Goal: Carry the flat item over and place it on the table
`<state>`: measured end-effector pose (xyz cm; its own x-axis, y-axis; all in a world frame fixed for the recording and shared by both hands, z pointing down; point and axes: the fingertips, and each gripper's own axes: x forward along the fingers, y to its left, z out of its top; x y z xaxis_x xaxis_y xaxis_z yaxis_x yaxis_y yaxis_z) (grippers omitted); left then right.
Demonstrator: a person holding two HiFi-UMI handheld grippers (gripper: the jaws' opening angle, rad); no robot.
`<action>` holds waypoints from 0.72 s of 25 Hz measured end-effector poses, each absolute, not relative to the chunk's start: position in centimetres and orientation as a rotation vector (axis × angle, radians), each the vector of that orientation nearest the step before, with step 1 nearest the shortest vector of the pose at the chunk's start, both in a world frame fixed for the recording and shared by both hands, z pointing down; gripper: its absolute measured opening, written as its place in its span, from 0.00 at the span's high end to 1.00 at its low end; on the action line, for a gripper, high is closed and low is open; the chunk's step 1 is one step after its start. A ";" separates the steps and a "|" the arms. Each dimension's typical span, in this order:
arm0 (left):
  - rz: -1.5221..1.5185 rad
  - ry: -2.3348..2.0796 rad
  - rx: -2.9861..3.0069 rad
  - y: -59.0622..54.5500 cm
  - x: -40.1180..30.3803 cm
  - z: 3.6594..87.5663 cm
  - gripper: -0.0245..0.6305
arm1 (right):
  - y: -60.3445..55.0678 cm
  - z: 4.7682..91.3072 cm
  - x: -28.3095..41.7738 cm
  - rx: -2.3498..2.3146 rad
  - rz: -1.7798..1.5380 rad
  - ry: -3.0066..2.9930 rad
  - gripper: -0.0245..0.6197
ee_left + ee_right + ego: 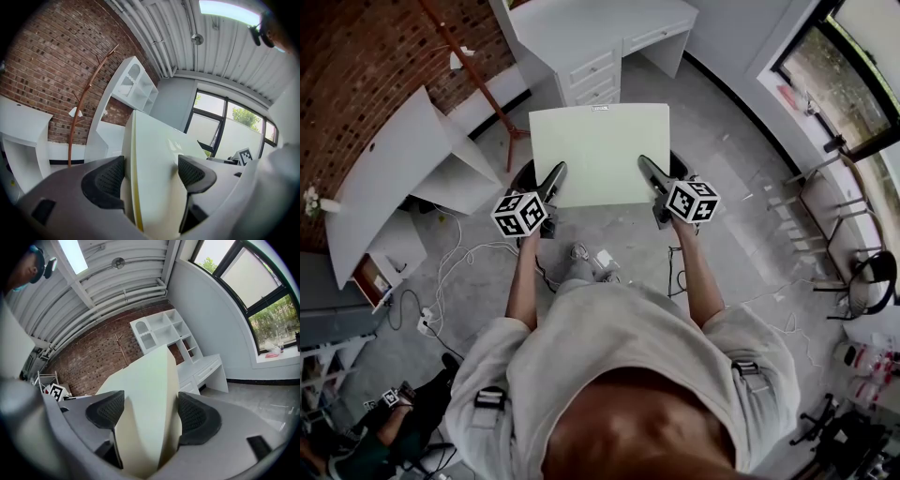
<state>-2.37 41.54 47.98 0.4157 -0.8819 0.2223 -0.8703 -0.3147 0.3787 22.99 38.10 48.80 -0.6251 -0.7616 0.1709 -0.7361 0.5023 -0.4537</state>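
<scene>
- Head view: overhead, facing steeply down. The flat panel lies at 12 o'clock of the person's torso.
- Left gripper view: rides on the left hand-held gripper, close along the panel's edge.
- Right gripper view: rides on the right hand-held gripper, equally close.
- Shared by all views: the panel and the brick wall.

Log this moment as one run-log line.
phase: carry | left gripper: shut on pale board | right gripper: shut on pale board | placed: no
</scene>
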 end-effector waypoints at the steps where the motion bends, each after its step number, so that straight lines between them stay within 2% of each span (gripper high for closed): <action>1: -0.034 -1.490 2.235 41.3 -2.3 48.1 0.40 | 37.9 48.9 23.1 -1.336 -0.772 2.678 0.39; 18: -0.044 -1.439 2.251 31.7 -3.2 49.4 0.41 | 29.1 49.8 22.3 -1.393 -0.766 2.658 0.39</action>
